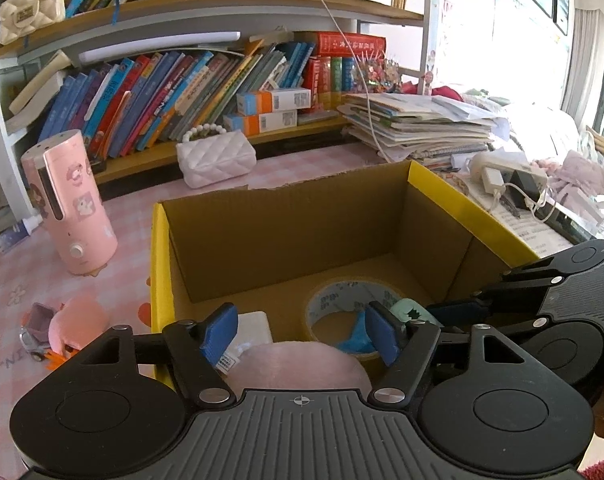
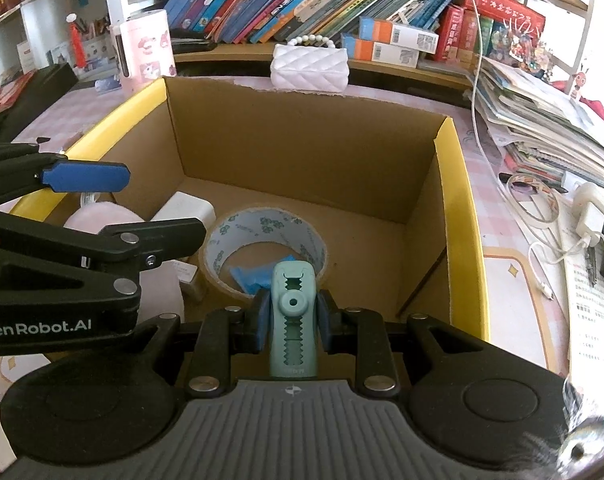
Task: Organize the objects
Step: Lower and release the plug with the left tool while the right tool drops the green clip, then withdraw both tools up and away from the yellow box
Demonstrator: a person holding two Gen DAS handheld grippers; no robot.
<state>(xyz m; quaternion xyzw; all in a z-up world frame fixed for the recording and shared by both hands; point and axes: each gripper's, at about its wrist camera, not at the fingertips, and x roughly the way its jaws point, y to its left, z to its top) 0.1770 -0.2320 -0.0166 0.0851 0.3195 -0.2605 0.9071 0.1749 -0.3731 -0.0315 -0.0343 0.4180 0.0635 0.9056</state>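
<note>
Cardboard box (image 2: 302, 148) with yellow outer walls sits open on a pink checked tabletop (image 1: 30, 280), and both grippers hang over its near edge. The right gripper (image 2: 292, 314) has its fingers pressed together on a mint-green clip (image 2: 293, 316), which stands lengthwise between the blue pads, its toothed slot facing the camera. It is held above the box floor, just in front of a roll of tape (image 2: 262, 240) that lies flat inside the box. A small blue plastic piece (image 2: 250, 276) lies within the ring of the roll.

The left gripper (image 1: 300, 330) has its fingers apart, with nothing pressed between the pads. Below it, in the near left corner of the box, rests a rounded pale pink thing (image 1: 298, 364) and beside that a white charger block (image 1: 254, 328). From the left wrist view the green clip (image 1: 407, 310) shows just beyond the right-hand blue pad, carried by the other gripper (image 1: 453, 312).

Outside the box, a pink cylindrical humidifier (image 1: 70, 204) stands upright to the left, a white quilted purse (image 1: 216, 158) with a bead handle rests behind the far wall, and a small toy truck (image 1: 38, 330) lies on the tabletop near the left corner. A stack of papers and booklets (image 1: 417, 124) is piled to the right, with a power strip (image 1: 509, 172) and plugs near it. Books (image 1: 174, 92) fill the shelves behind.
</note>
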